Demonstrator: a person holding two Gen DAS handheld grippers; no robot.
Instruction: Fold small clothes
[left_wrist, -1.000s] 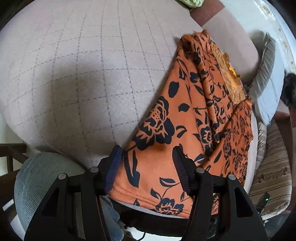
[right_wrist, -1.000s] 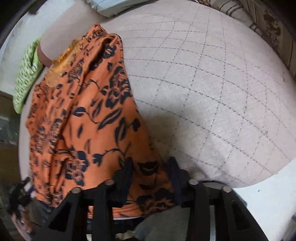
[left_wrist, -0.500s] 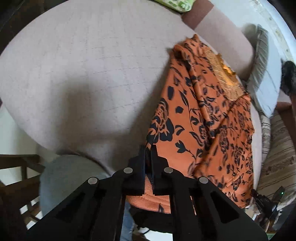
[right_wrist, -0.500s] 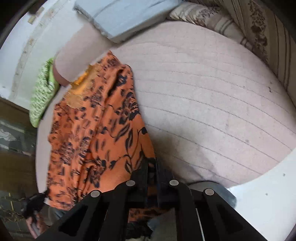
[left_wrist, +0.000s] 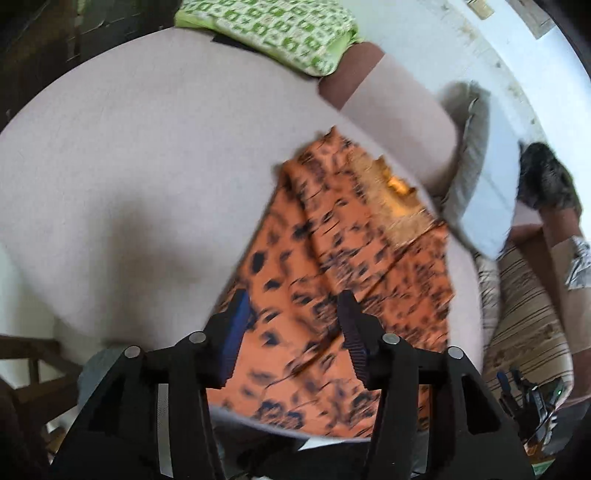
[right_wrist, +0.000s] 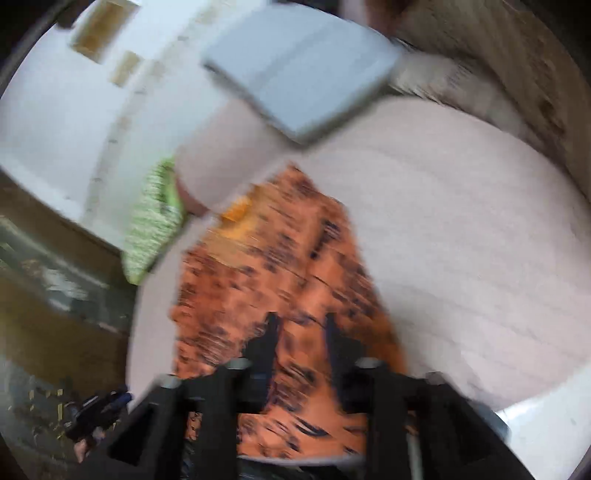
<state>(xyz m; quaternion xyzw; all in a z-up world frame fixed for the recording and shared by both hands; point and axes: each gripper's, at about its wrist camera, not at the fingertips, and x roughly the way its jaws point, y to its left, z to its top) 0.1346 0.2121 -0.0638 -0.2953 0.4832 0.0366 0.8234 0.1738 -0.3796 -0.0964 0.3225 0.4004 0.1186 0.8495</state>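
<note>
An orange garment with a black flower print (left_wrist: 332, 280) lies lengthwise on the pale quilted cushion (left_wrist: 129, 166), its gold-trimmed end far from me. It also shows in the right wrist view (right_wrist: 288, 266). My left gripper (left_wrist: 293, 314) is open above the garment's near end, holding nothing. My right gripper (right_wrist: 301, 332) is open above the same near end, jaws apart and empty. Both views are blurred by motion.
A green patterned cloth (left_wrist: 273, 29) lies at the cushion's far edge. A grey-blue pillow (right_wrist: 303, 66) and a brown bolster (left_wrist: 391, 107) sit behind the garment. A striped cushion (left_wrist: 524, 321) is to the right. A wooden chair (left_wrist: 26, 373) stands at lower left.
Both grippers were shut on the garment's near edge half a second ago; now both are open and have let it go. Both have risen and pulled back, so more of the room shows.
</note>
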